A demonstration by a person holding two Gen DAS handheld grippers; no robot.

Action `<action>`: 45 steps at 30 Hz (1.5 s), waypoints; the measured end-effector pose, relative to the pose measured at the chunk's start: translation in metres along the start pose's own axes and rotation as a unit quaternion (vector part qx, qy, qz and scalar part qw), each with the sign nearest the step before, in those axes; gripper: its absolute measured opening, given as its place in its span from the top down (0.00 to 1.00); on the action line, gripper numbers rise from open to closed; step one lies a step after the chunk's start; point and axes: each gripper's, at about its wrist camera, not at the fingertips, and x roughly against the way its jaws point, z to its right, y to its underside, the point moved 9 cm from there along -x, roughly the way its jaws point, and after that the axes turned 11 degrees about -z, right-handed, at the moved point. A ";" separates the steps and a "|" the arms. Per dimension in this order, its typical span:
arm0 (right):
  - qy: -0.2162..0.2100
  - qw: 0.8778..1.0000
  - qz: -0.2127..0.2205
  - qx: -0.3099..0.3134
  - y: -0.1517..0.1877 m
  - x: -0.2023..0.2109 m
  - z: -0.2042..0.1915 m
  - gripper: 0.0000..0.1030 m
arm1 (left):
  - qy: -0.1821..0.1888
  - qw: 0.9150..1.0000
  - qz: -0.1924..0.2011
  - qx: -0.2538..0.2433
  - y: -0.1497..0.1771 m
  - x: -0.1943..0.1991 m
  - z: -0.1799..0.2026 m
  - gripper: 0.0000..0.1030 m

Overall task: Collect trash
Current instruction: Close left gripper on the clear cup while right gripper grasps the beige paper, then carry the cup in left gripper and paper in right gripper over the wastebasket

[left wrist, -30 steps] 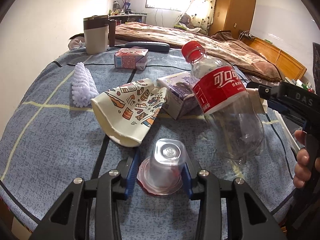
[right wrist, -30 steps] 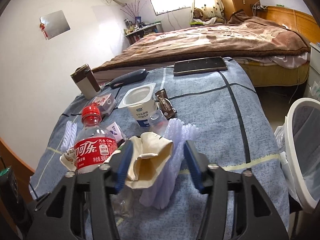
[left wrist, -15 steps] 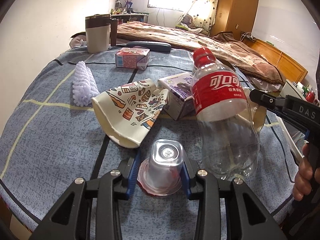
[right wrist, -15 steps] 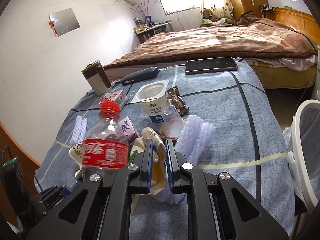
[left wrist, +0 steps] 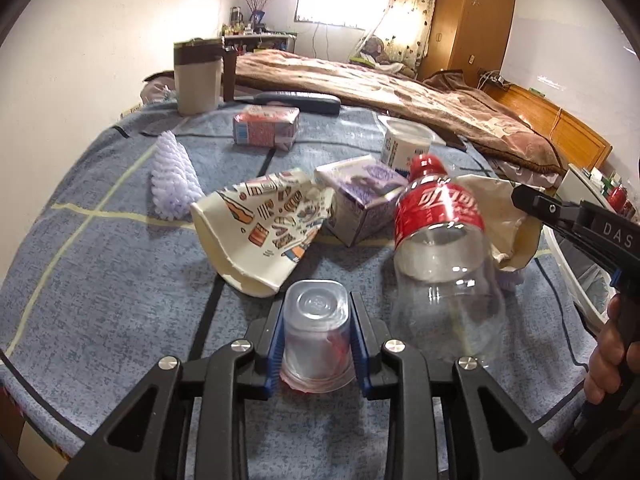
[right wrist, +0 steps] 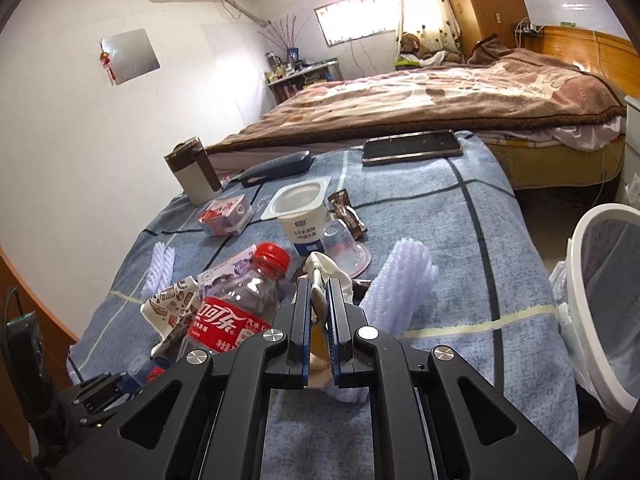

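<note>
Room: a bedroom with a brown-blanketed bed (right wrist: pixel 440 96) behind, a wooden wardrobe (left wrist: pixel 464 20) and a bright window; the work surface is a table under a blue-grey checked cloth (left wrist: pixel 100 280).
Litter on the cloth: a crushed patterned paper cup (left wrist: pixel 260 232), a purple carton (left wrist: pixel 360 196), a red carton (left wrist: pixel 266 126), a white yoghurt tub (right wrist: pixel 300 212), a brown wrapper (right wrist: pixel 346 212), white foam netting (left wrist: pixel 172 176) and a cola bottle (left wrist: pixel 440 264) tilted among them.
Not trash, by the look: a phone (right wrist: pixel 412 147), a dark case (right wrist: pixel 276 168) and a lidded mug (left wrist: pixel 197 76) at the far side.
Left gripper (left wrist: pixel 316 332): its jaws are closing on a clear plastic cup (left wrist: pixel 316 328) that stands upside down on the cloth near the front edge; the blue pads sit against its sides.
Right gripper (right wrist: pixel 319 320): clenched on a crumpled cream paper cup (right wrist: pixel 324 276), beside the bottle and just left of more foam netting (right wrist: pixel 400 284).
Step in hand: both hands are securing a piece of trash, judged from the two grips.
Next move: probably lifting each piece clear without knocking the bottle, then carrying it to the white mesh bin (right wrist: pixel 604 304) at the table's right side.
Hard to make out: the bin is cut off by the frame edge, so its contents cannot be told; whether the clear cup is squeezed or only touched is unclear; a second clear cup (right wrist: pixel 344 244) blends with the items around it; only part of a hand (left wrist: pixel 612 352) on the right tool's handle shows.
</note>
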 end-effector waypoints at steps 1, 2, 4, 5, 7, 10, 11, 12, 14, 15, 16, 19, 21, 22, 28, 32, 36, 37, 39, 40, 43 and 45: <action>-0.001 1.000 0.004 0.000 -0.001 0.002 0.000 0.91 | 0.000 1.000 0.002 -0.001 -0.001 0.002 0.000 0.71; -0.002 1.000 0.007 -0.001 -0.002 0.004 0.000 0.91 | 0.000 1.000 0.004 -0.001 -0.002 0.004 0.000 0.71; -0.005 1.000 0.010 -0.002 -0.003 0.006 0.000 0.91 | -0.003 1.000 0.010 -0.002 -0.004 0.009 0.000 0.71; -0.007 1.000 0.011 -0.003 -0.004 0.006 0.000 0.91 | -0.002 1.000 0.012 -0.002 -0.005 0.011 0.000 0.71; -0.009 1.000 0.016 -0.004 -0.005 0.009 0.000 0.91 | -0.003 1.000 0.016 -0.004 -0.007 0.014 0.001 0.71; -0.011 1.000 0.024 -0.008 -0.008 0.013 0.000 0.91 | -0.005 1.000 0.021 -0.004 -0.008 0.019 0.001 0.71; -0.017 0.999 0.026 -0.008 -0.008 0.015 0.000 0.91 | -0.005 1.000 0.023 -0.002 -0.009 0.021 0.000 0.71; -0.020 0.999 0.028 -0.008 -0.009 0.016 -0.001 0.91 | -0.006 1.000 0.025 0.000 -0.009 0.023 -0.002 0.71; -0.025 0.999 0.038 -0.008 -0.010 0.022 -0.001 0.91 | -0.007 0.999 0.031 0.003 -0.011 0.029 -0.004 0.71; -0.028 0.999 0.043 -0.008 -0.011 0.025 -0.002 0.91 | -0.008 0.999 0.034 0.002 -0.012 0.032 -0.005 0.71; -0.033 0.998 0.046 -0.008 -0.013 0.028 -0.002 0.91 | -0.008 0.999 0.037 0.001 -0.014 0.036 -0.004 0.71; -0.040 0.998 0.057 -0.009 -0.017 0.038 -0.003 0.91 | -0.005 0.999 0.052 -0.008 -0.022 0.050 0.003 0.71; -0.040 0.997 0.063 -0.009 -0.019 0.045 -0.001 0.91 | -0.002 0.998 0.059 -0.017 -0.028 0.056 0.011 0.71; -0.038 0.997 0.065 -0.010 -0.019 0.048 0.001 0.91 | 0.001 0.998 0.060 -0.022 -0.031 0.057 0.017 0.71; -0.016 0.996 0.082 -0.024 -0.022 0.070 0.025 0.91 | 0.026 0.996 0.063 -0.060 -0.044 0.060 0.057 0.71; 0.005 0.996 0.087 -0.034 -0.023 0.081 0.047 0.91 | 0.050 0.994 0.061 -0.081 -0.049 0.057 0.089 0.71; 0.025 0.994 0.093 -0.044 -0.020 0.094 0.071 0.91 | 0.069 0.990 0.060 -0.106 -0.052 0.055 0.123 0.70; 0.031 0.994 0.093 -0.046 -0.019 0.096 0.076 0.91 | 0.074 0.989 0.060 -0.112 -0.053 0.055 0.132 0.71; 0.045 0.993 0.096 -0.056 -0.018 0.104 0.092 0.91 | 0.086 0.986 0.060 -0.129 -0.055 0.053 0.153 0.70; 0.050 0.992 0.097 -0.061 -0.018 0.107 0.098 0.91 | 0.091 0.985 0.060 -0.136 -0.055 0.052 0.164 0.70; 0.072 0.989 0.104 -0.079 -0.016 0.120 0.123 0.91 | 0.117 0.979 0.055 -0.158 -0.056 0.048 0.197 0.70; 0.086 0.987 0.105 -0.087 -0.014 0.127 0.135 0.91 | 0.131 0.975 0.051 -0.169 -0.056 0.045 0.218 0.70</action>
